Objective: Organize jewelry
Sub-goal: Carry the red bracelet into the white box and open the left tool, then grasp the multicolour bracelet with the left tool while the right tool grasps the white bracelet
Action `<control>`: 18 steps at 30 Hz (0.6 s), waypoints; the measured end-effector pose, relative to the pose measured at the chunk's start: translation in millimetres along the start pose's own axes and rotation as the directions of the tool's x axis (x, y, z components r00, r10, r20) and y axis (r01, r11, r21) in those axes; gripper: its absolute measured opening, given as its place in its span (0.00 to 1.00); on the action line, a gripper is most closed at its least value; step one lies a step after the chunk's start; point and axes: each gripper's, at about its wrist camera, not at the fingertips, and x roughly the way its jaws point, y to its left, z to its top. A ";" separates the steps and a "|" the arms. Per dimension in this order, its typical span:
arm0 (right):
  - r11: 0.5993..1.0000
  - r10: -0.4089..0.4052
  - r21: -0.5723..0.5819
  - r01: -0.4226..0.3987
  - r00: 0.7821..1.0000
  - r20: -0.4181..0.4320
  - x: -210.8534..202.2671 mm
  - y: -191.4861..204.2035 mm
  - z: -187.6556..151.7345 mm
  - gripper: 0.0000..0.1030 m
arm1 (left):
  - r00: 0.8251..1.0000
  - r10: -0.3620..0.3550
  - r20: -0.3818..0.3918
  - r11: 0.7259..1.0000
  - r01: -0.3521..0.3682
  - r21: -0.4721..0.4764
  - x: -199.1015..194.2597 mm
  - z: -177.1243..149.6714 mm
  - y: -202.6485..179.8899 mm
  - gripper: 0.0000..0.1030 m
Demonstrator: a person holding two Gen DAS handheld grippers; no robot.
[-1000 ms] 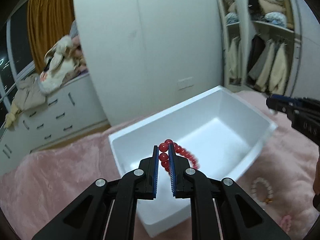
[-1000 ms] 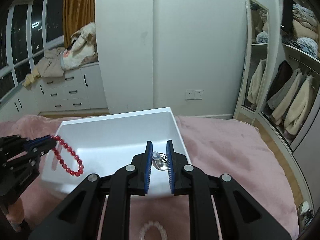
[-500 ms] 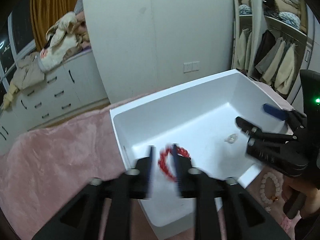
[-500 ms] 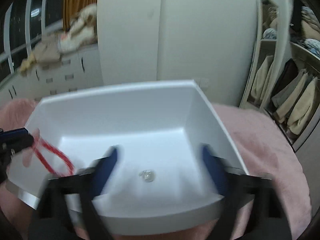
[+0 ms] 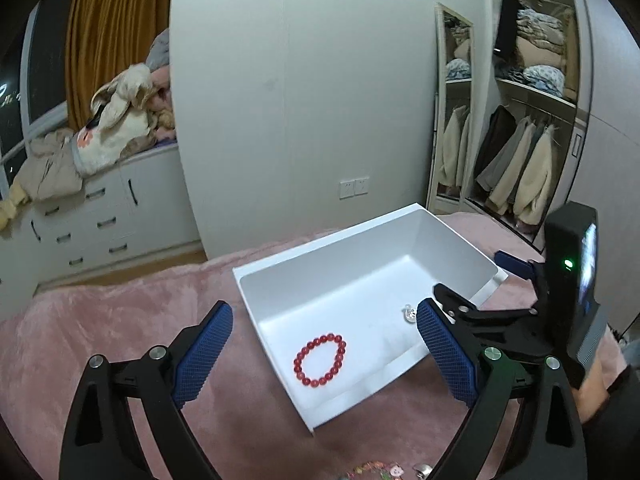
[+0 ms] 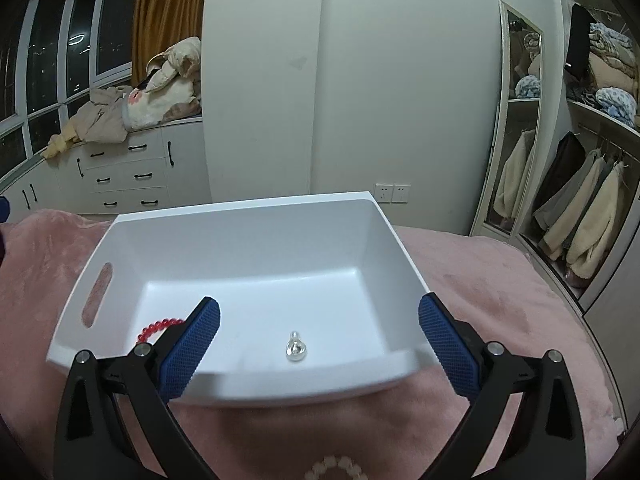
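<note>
One white plastic bin is seen on the pink blanket. In it are counted one red beaded bracelet and one small silver pendant.

Your left gripper angles downward with its jaws spread wide, having just been opening, and nothing sits between the blue pads. Your right gripper tilts down the same way, jaws just opened to full spread, with nothing pinched between them. In the left wrist view your right gripper reaches in from the right edge, your hand behind it.
</note>
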 end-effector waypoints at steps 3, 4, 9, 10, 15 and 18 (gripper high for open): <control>1.000 -0.008 -0.025 0.008 1.000 -0.005 -16.0 1.8 -5.6 0.96 | 1.000 -0.012 0.008 1.000 0.012 -0.008 -11.5 -0.1 -0.3 0.92; 0.999 -0.010 -0.034 0.009 1.000 -0.013 -21.0 2.2 -8.8 0.96 | 1.000 -0.016 0.013 1.000 0.016 -0.007 -15.8 -0.6 -0.3 0.92; 0.997 -0.010 -0.082 0.003 0.997 -0.079 -37.1 3.5 -30.9 0.96 | 0.999 -0.034 0.019 0.999 0.034 -0.005 -32.6 -4.9 2.6 0.92; 0.996 -0.013 -0.089 0.005 0.996 -0.092 -38.8 4.0 -36.8 0.96 | 0.999 -0.028 0.015 0.999 0.028 -0.015 -32.9 -6.8 5.2 0.92; 0.994 -0.023 -0.106 0.007 0.988 -0.150 -41.7 6.0 -66.8 0.95 | 0.999 -0.032 -0.039 0.999 0.030 -0.038 -25.3 -15.6 10.8 0.92; 0.996 -0.021 -0.093 0.005 0.984 -0.178 -42.8 4.4 -81.2 0.95 | 0.997 -0.018 -0.074 1.000 0.017 -0.010 -17.6 -23.4 5.0 0.92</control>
